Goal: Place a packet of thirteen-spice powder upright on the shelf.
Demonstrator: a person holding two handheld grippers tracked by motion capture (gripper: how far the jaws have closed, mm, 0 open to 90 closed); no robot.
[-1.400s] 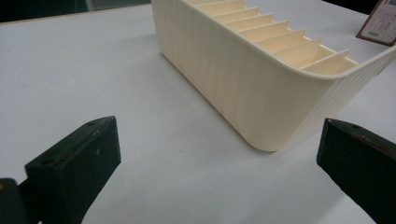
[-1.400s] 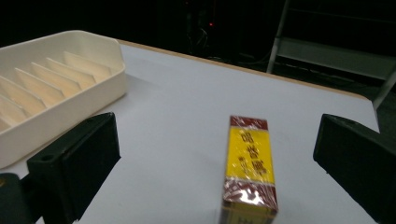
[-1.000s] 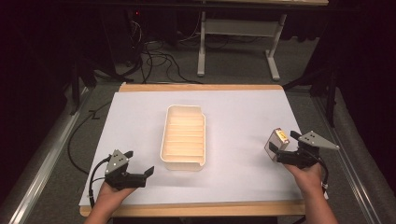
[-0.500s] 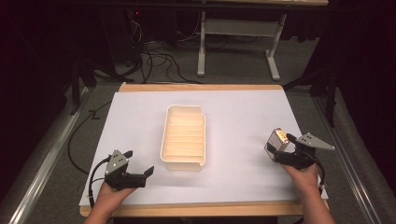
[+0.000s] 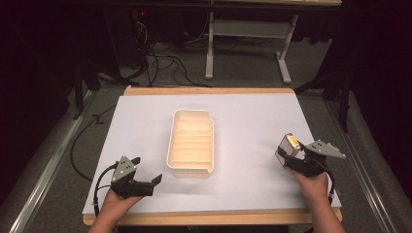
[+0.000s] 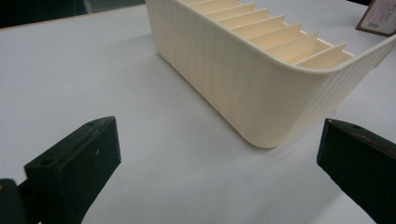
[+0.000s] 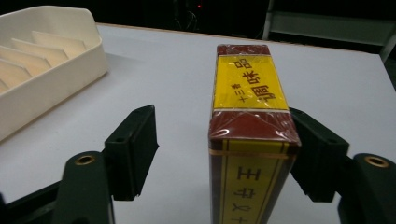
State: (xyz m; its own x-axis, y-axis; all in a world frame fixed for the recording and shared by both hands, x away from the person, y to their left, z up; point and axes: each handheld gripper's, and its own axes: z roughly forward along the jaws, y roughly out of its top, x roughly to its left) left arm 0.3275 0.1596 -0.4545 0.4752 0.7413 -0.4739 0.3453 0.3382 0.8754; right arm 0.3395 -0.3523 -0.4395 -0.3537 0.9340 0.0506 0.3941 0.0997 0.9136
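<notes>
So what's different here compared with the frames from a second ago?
The right claw has just been closing around the upright red and yellow box: one jaw lies against the box's side, the other stands off it with a gap, so no grip yet. The right hand barely shifted. The left claw stayed open in place near the cream divided tray, and tray and box stand where they did.
</notes>
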